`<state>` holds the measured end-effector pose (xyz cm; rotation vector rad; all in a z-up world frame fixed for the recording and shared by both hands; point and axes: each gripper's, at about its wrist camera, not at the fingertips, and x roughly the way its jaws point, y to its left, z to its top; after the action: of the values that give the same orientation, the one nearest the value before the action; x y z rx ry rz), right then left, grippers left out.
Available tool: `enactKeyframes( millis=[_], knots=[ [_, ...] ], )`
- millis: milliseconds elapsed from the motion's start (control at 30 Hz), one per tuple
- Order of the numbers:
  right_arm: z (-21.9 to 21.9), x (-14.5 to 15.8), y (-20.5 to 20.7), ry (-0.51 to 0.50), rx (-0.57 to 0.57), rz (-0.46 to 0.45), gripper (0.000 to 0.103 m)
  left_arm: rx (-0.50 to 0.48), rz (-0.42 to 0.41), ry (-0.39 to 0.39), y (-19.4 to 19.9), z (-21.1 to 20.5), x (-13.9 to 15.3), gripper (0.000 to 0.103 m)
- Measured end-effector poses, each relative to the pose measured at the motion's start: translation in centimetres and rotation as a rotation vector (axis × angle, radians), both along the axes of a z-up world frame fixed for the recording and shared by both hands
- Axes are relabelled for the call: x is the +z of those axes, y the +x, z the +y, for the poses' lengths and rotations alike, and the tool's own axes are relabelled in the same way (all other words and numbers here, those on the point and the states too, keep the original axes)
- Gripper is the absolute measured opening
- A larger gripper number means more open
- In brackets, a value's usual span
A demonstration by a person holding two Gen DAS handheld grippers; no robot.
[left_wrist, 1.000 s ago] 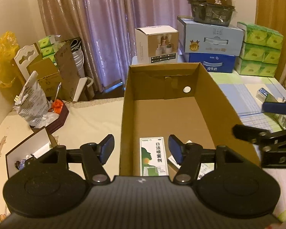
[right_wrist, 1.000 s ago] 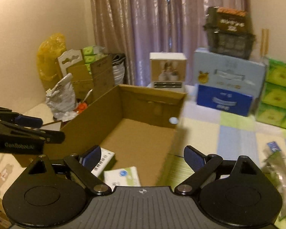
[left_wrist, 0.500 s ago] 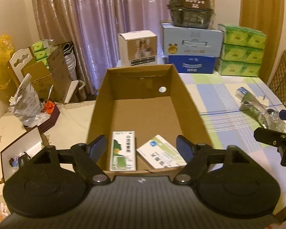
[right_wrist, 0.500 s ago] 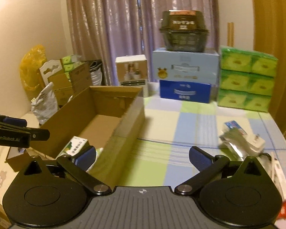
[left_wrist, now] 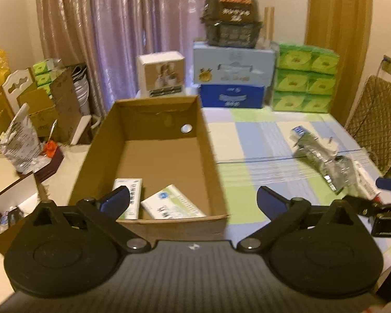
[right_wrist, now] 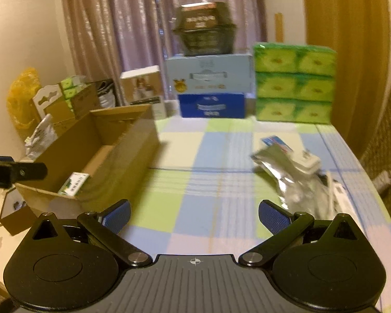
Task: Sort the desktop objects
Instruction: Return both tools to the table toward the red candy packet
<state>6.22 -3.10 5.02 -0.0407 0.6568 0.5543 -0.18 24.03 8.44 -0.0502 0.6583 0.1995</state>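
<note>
Clearly the foil packets (right_wrist: 297,180) lie right of the cardboard box (right_wrist: 112,154), nearest the right gripper (right_wrist: 194,215), whose jaws stand wide apart and empty.

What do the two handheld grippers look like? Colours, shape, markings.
Both match: the left gripper and right gripper have black bodies with a ribbed grey centre plate, two round black discs, black linkage arms with silver pivot pins, and blue textured finger pads. A small white mark sits mid-plate. No cables or sleeves visible.

The silvery pile (right_wrist: 297,180) on the bench is a blur, can't tell what's in it. Left tongs' finger (left_wrist: 116,202) covers part of the green-white box (left_wrist: 129,195), print unreadable.
</note>
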Motion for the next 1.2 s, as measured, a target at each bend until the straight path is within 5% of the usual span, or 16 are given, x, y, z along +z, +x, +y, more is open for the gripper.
enactKeyframes(
  millis=[733,1200],
  knots=[
    [-15.3,-1.8,1.4,-0.065,-0.276,0.03,0.101,-0.252,0.108,-0.059,5.3,-13.6,-4.7,0.102],
    [-18.0,-4.8,4.9,-0.114,-0.251,0.105,0.101,-0.345,0.167,-0.021,8.9,-18.1,-7.6,0.102]
  ],
)
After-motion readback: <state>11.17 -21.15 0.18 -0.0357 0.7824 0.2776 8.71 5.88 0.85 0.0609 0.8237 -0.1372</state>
